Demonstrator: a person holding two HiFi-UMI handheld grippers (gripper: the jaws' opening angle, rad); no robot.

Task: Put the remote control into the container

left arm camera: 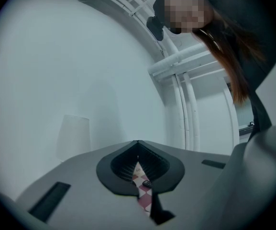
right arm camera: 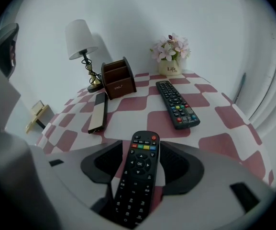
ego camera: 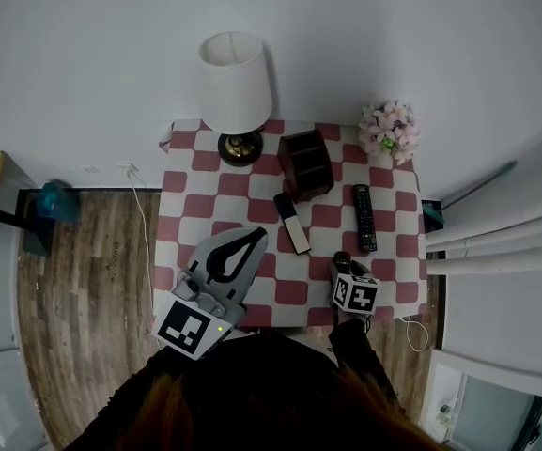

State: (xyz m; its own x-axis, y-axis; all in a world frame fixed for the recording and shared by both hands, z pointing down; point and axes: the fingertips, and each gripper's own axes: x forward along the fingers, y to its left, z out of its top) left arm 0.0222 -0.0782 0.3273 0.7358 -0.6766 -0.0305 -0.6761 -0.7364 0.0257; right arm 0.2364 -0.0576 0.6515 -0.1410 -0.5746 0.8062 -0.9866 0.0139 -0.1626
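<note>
A short black remote [right arm camera: 138, 174] with coloured buttons lies on the checked table between the jaws of my right gripper [right arm camera: 142, 150]. The pads flank its sides without visibly pressing, so that gripper is open. In the head view this remote [ego camera: 342, 261] pokes out ahead of the right gripper [ego camera: 348, 272] near the table's front edge. The container, a brown wooden box [ego camera: 305, 163] [right arm camera: 118, 82], stands at the back middle. My left gripper [ego camera: 250, 241] hovers over the table's front left, jaws together and empty; its own view shows only a thin slit.
A long black remote [ego camera: 364, 217] [right arm camera: 177, 104] lies at the right. A slim black remote [ego camera: 292, 222] [right arm camera: 97, 113] lies in front of the box. A white-shaded lamp [ego camera: 236, 87] and a pot of pink flowers [ego camera: 390, 130] stand at the back of the red-and-white table [ego camera: 186, 205].
</note>
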